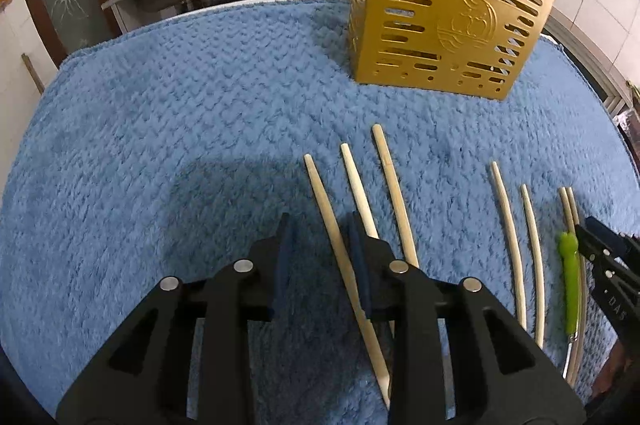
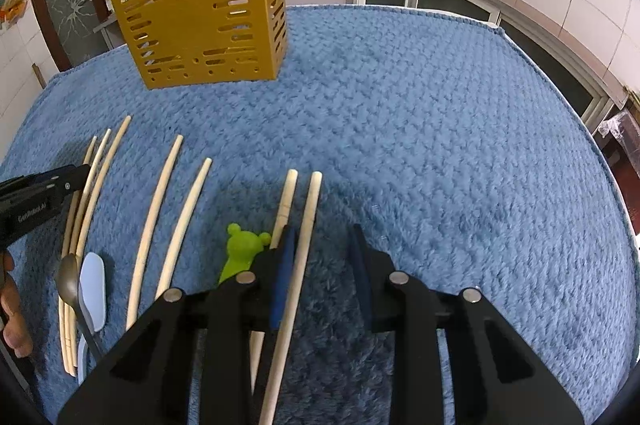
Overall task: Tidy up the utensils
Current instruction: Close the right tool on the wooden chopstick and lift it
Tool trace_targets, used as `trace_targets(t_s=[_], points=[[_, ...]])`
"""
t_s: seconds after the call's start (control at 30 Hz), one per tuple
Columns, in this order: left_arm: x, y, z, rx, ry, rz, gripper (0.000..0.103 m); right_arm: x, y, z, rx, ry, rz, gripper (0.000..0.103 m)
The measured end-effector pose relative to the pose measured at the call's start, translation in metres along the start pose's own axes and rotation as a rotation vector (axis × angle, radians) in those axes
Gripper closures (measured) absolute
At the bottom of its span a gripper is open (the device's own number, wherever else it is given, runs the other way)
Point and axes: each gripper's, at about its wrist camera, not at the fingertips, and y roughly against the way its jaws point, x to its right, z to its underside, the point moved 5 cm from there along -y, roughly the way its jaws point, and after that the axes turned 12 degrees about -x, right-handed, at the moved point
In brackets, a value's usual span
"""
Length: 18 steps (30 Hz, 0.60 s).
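Observation:
A gold slotted utensil holder (image 1: 444,13) stands upright at the back of the blue towel (image 1: 180,113); it also shows in the right wrist view (image 2: 204,9). Several pale wooden chopsticks lie side by side on the towel. My left gripper (image 1: 320,229) is open, low over the towel, with one chopstick (image 1: 336,245) running between its fingers. My right gripper (image 2: 322,241) is open, with a chopstick (image 2: 308,217) lying between its fingers by the left pad. A green frog-handled utensil (image 2: 240,251) lies beside it.
A metal spoon (image 2: 68,281) and a light blue spoon (image 2: 94,289) lie at the left of the right wrist view. Kitchen counters, a sink and a stove stand behind the table. The towel's right half (image 2: 460,145) is bare.

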Motion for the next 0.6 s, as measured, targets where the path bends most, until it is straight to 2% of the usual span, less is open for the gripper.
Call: trace_targets(t_s=[0.23,0.33,0.43,0.47,0.6], points=[[0.008,-0.003,-0.011,-0.031,-0.038,-0.035,0.079,0.001,-0.002,-0.004,-0.021,-0.009,-0.007,0.074],[0.010,-0.004,-0.016,-0.039,-0.034,-0.037,0.084,0.001,-0.003,-0.007,-0.031,-0.014,-0.009,0.076],[0.011,-0.002,-0.014,-0.025,-0.038,-0.040,0.093,0.000,-0.003,-0.007,-0.030,-0.008,-0.018,0.083],[0.010,-0.002,-0.014,-0.021,-0.033,-0.030,0.094,0.001,-0.002,-0.008,-0.028,-0.010,-0.026,0.091],[0.003,0.000,-0.012,-0.005,-0.006,0.020,0.096,0.007,-0.003,-0.011,-0.035,-0.033,-0.076,0.095]])
